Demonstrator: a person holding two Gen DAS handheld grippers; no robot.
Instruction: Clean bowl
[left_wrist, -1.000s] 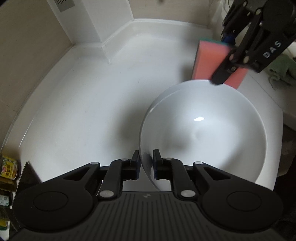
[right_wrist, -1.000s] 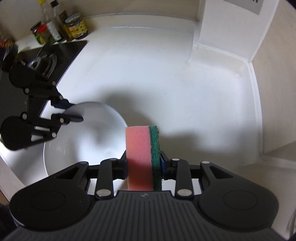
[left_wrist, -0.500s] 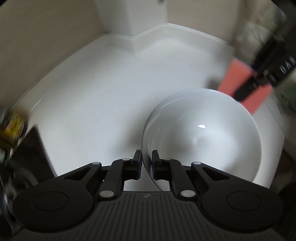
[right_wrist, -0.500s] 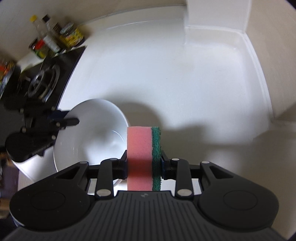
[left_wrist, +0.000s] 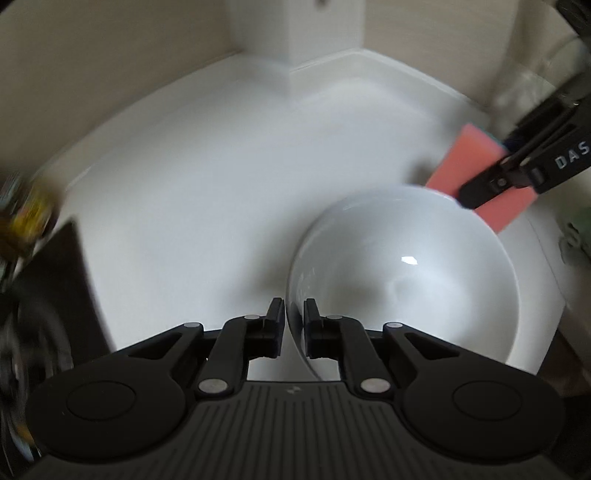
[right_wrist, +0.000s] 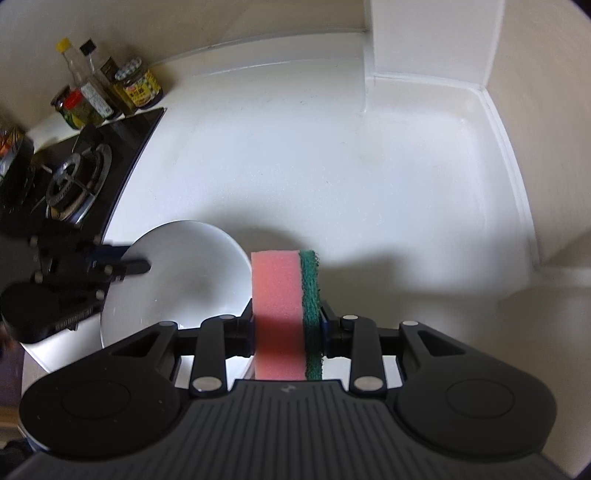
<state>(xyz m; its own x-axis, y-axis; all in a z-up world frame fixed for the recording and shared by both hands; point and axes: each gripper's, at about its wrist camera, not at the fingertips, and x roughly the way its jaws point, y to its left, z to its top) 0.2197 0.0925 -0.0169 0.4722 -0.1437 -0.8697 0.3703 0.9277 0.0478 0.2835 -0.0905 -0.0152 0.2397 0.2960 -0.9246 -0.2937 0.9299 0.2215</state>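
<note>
white bowl (left_wrist: 402, 280) on the white counter (left_wrist: 207, 206). left gripper (left_wrist: 294, 317): jaws closing, narrow, astride the bowl's near rim. right gripper (right_wrist: 287, 325): clamped on the pink-and-green sponge (right_wrist: 284, 314) just beside the bowl's far rim.

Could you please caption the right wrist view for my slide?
Right gripper clamps a sponge beside the white bowl, whose rim sits between the closing left gripper fingers.

one bowl (left_wrist: 402, 280), one sponge (right_wrist: 284, 314), two hand-held grippers
</note>
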